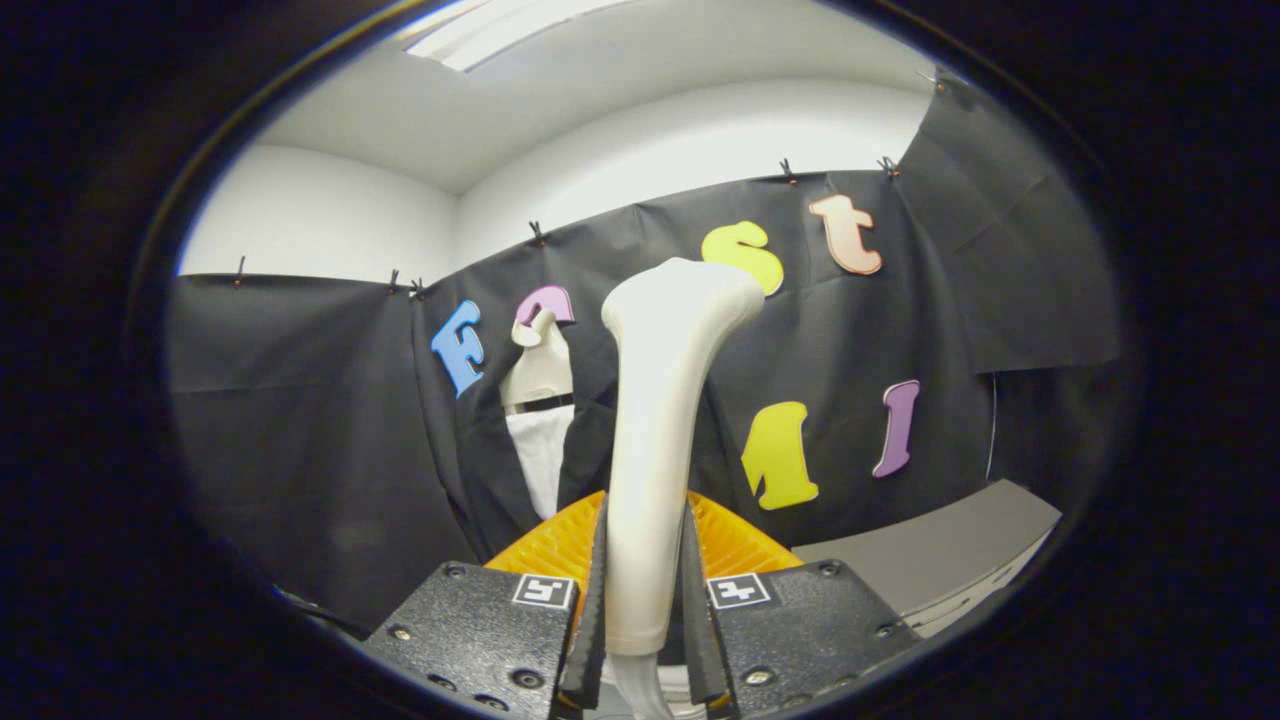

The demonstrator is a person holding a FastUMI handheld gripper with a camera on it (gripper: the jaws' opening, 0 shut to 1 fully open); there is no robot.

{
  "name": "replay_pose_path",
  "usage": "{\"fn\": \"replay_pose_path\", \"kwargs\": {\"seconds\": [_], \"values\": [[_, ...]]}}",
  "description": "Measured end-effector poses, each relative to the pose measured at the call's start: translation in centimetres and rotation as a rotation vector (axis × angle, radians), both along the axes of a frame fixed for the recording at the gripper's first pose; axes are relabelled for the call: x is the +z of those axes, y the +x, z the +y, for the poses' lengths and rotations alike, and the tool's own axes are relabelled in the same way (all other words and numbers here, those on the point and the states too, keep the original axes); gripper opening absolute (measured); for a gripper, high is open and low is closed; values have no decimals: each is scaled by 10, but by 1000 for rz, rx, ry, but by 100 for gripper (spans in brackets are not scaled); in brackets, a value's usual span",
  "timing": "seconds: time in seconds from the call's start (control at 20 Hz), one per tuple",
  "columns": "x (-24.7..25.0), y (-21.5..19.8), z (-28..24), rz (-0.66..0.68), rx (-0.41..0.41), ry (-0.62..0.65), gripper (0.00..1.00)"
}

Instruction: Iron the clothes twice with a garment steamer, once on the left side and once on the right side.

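Two fingers of the gripper are pressed against the sides of the garment steamer, one on each flank of its pale handle, so the tongs are pinching it firmly at the bottom centre of the frame. The steamer stands nearly upright between the fingers, its narrow handle rising from the grip and widening into a rounded head at the centre of the frame, tilted slightly to the right at the top. A thinner pale part of it continues downward below the grip, at the very bottom of the frame.

Just behind the handle, on both sides of it, a ribbed orange piece fans out in the lower centre; I cannot tell what it belongs to.

Beyond the fingers, left of centre, a mannequin torso wears the clothes: a dark jacket open over a white shirt, with a dark band at the neck. It stands well apart from the steamer head, against the black cloth wall.

At the lower right of the frame a grey table surface slants away. A white wall and ceiling fill the upper part of the frame above the cloth, with a bright light panel at the upper left.
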State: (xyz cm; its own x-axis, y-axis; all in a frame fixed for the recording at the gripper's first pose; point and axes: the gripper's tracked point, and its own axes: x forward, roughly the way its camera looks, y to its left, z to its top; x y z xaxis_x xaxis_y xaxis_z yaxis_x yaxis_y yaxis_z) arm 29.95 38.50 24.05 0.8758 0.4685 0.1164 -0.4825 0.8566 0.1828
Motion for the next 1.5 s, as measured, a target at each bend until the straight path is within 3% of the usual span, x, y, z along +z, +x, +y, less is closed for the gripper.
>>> {"fn": "replay_pose_path", "kwargs": {"seconds": [0.5,1.1,1.5], "values": [[3,55,53,-21,41,-41,35],[-56,65,84,96,126,-86,35],[-102,64,87,174,120,-116,35]]}}
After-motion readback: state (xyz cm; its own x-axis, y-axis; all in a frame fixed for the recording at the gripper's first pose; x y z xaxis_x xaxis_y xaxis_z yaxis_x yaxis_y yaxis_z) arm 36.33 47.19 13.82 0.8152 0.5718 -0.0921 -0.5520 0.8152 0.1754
